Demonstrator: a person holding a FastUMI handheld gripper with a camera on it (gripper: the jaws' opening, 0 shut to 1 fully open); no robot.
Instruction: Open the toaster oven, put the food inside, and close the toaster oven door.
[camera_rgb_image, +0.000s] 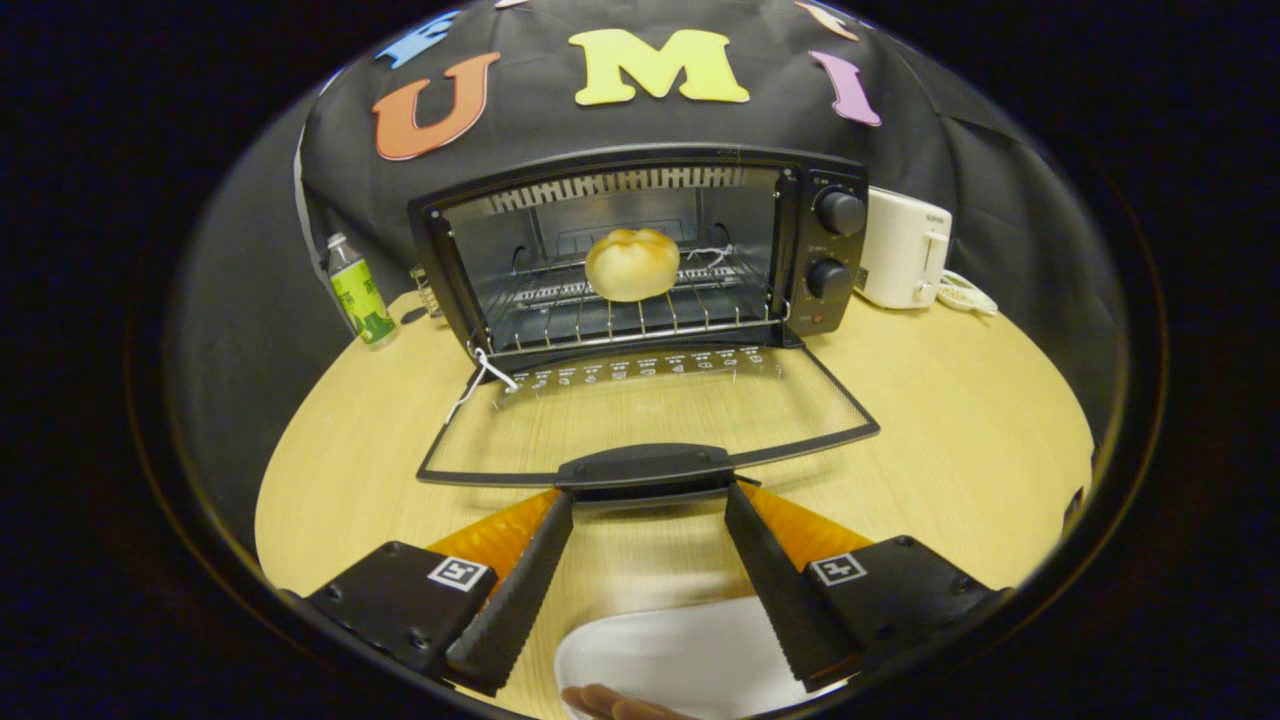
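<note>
— Two fingers of my gripper (648, 497) stand wide apart, holding nothing. Where do they sit?

— Their tips reach up to the handle (645, 466) of the toaster oven door (650, 415), one tip near each end of that handle. Whether they touch it I cannot tell; they are at its underside edge, not pressing it from both sides.

— And the door itself?

— Swung fully down, lying flat over the wooden table (960, 420), glass pane facing up, just ahead of my fingers.

— Where is the food?

— One round bun (632, 264) rests on the wire rack (620, 315) inside the toaster oven (640, 250), about the middle of the cavity, well beyond my fingers.

— Anything else around?

— Two knobs (838, 212) sit one above the other on the oven's right panel. A white toaster (905, 248) stands just beside the oven on that side, and a bottle (360, 290) with a green label stands on the other side, a little apart. A white string (478, 372) hangs by the door's left hinge. Between my fingers, close under them, lies a white plate (680, 655), and a person's fingertips (610, 704) touch its near rim.
</note>
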